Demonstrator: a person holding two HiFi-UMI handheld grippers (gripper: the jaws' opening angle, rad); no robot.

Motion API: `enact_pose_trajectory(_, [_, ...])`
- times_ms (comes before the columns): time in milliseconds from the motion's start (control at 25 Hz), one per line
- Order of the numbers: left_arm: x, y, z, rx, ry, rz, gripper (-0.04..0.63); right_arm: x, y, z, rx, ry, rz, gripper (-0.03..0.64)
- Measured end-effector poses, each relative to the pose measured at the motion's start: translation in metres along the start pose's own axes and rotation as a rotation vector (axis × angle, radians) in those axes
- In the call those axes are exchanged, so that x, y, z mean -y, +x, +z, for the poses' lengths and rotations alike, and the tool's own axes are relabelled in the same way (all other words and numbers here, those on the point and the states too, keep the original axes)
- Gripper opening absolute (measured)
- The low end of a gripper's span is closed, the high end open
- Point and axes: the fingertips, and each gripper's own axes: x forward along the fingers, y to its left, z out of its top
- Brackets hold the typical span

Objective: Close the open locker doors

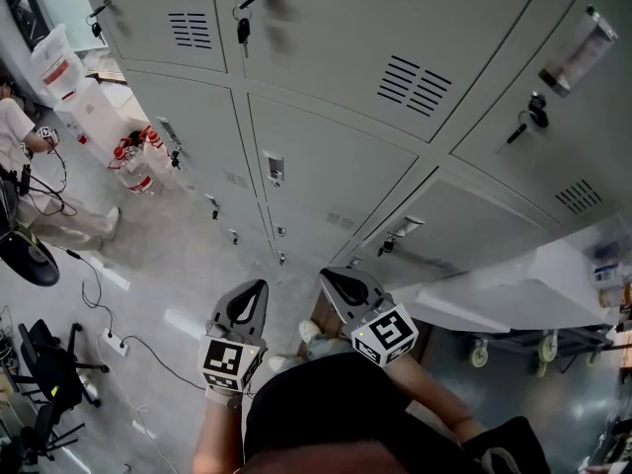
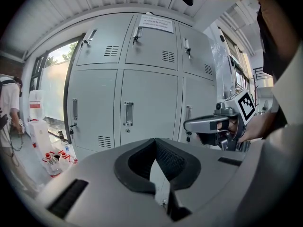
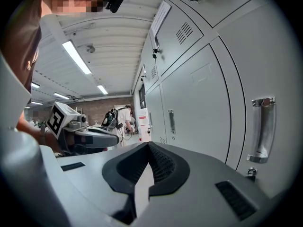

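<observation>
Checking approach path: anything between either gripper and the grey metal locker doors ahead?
Nothing visible. The left gripper and right gripper, both shut and empty, face the grey metal locker doors across open air; red-capped plastic bottles stand on the floor off left.

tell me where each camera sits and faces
Head view: on the head, steeply down at lockers and floor; left gripper, right gripper, torso show.
Left gripper view: on that gripper, squarely facing the lockers; its shut jaws show.
Right gripper view: on that gripper, looking along the lockers; its shut jaws show.
Shared: each gripper view catches the other gripper.
</observation>
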Motion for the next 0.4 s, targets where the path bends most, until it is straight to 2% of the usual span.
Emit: enact_pose_trajectory(400, [0.0045, -0.0025, 0.0015, 0.002, 0.002, 0.009, 0.018, 0.0002, -0.0023, -0.0028, 0.001, 0.008, 0.006, 0.028])
